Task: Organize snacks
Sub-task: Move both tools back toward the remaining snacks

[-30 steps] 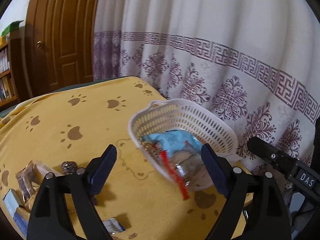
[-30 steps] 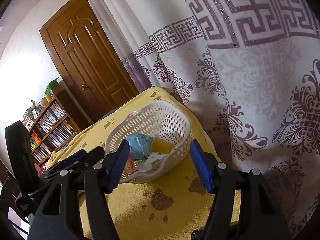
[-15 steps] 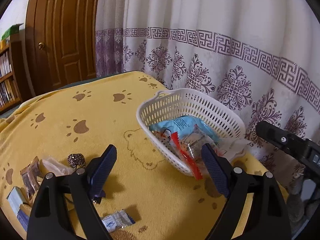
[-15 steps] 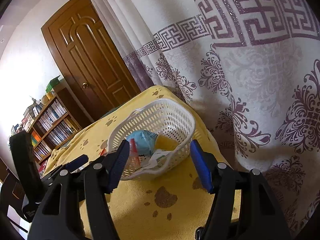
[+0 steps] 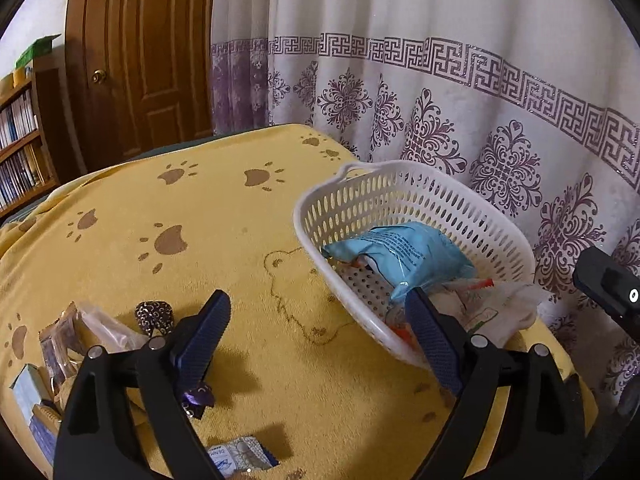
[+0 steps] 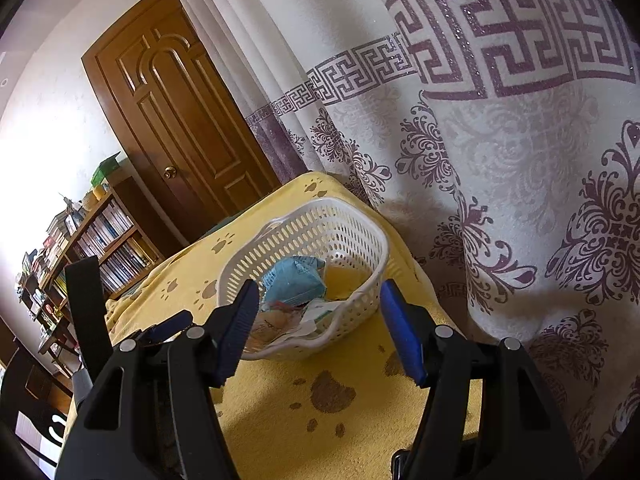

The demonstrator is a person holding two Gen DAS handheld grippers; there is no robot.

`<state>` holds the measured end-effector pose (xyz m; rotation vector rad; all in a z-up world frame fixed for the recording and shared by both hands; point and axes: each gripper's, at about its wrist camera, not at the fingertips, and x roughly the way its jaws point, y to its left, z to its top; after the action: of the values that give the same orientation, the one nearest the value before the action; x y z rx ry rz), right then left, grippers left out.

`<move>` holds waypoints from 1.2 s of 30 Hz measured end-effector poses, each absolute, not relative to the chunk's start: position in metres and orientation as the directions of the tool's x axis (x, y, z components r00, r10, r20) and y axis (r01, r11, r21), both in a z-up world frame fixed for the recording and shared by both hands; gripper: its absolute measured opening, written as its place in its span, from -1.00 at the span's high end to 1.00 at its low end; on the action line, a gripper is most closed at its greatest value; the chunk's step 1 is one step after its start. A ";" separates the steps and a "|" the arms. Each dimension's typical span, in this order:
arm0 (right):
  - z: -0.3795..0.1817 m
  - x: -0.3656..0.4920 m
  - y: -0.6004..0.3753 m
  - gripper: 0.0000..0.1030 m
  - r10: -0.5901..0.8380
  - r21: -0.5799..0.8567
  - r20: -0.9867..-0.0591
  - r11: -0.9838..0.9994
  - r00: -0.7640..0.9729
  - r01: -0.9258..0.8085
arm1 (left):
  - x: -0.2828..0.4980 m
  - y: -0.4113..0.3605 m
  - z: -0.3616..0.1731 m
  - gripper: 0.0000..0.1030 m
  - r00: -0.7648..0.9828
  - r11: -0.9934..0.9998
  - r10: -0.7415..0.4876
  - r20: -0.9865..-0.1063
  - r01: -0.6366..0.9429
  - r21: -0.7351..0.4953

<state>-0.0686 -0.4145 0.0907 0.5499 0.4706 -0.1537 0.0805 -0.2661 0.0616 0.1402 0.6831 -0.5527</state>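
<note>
A white perforated basket (image 5: 400, 196) stands on the yellow paw-print cloth (image 5: 224, 248) near the curtain; it also shows in the right wrist view (image 6: 352, 236). It holds a light blue snack bag (image 5: 404, 256) and several other packets. My left gripper (image 5: 320, 332) is open and empty, above the cloth just left of the basket's near end. My right gripper (image 6: 318, 324) is open and empty, in front of the basket's near rim. Loose snacks lie at the left: a dark patterned candy (image 5: 154, 316), clear-wrapped bars (image 5: 60, 344), a purple candy (image 5: 198, 396) and a white-blue packet (image 5: 240, 452).
A patterned curtain (image 5: 460, 92) hangs close behind the basket along the table's right edge. A brown door (image 5: 148, 52) and a bookshelf (image 5: 20, 136) stand beyond the table's far end. The right gripper's body (image 5: 608, 288) shows at the right.
My left gripper has pulled back and to the left from over the basket, so more loose snacks show. My right gripper has drawn back a little from the basket.
</note>
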 end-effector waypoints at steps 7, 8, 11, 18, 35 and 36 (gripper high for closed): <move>0.093 -0.068 -0.406 -0.26 -0.007 0.459 -0.472 0.852 0.882 0.253 | 0.075 -0.254 0.071 -0.72 0.644 0.852 -0.445 -0.622 0.517 -0.075; 0.094 -0.068 -0.405 -0.26 -0.006 0.458 -0.472 0.853 0.881 0.251 | 0.075 -0.252 0.072 -0.72 0.645 0.853 -0.446 -0.620 0.516 -0.078; 0.095 -0.066 -0.400 -0.26 0.001 0.455 -0.475 0.856 0.880 0.244 | 0.072 -0.244 0.075 -0.72 0.651 0.858 -0.445 -0.615 0.507 -0.084; 0.099 -0.065 -0.388 -0.26 0.016 0.446 -0.476 0.866 0.879 0.225 | 0.065 -0.223 0.084 -0.72 0.671 0.871 -0.432 -0.602 0.484 -0.086; 0.099 -0.052 -0.330 -0.26 0.111 0.413 -0.507 0.902 0.855 0.128 | 0.065 -0.119 0.105 -0.72 0.767 0.937 -0.334 -0.548 0.332 -0.106; 0.098 -0.051 -0.326 -0.26 0.121 0.414 -0.511 0.902 0.851 0.120 | 0.067 -0.112 0.105 -0.72 0.770 0.941 -0.327 -0.547 0.320 -0.112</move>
<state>-0.0512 -0.3260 0.0980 0.4515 0.5573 0.0003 0.0665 -0.1120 0.1054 -0.0126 0.5960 -0.3507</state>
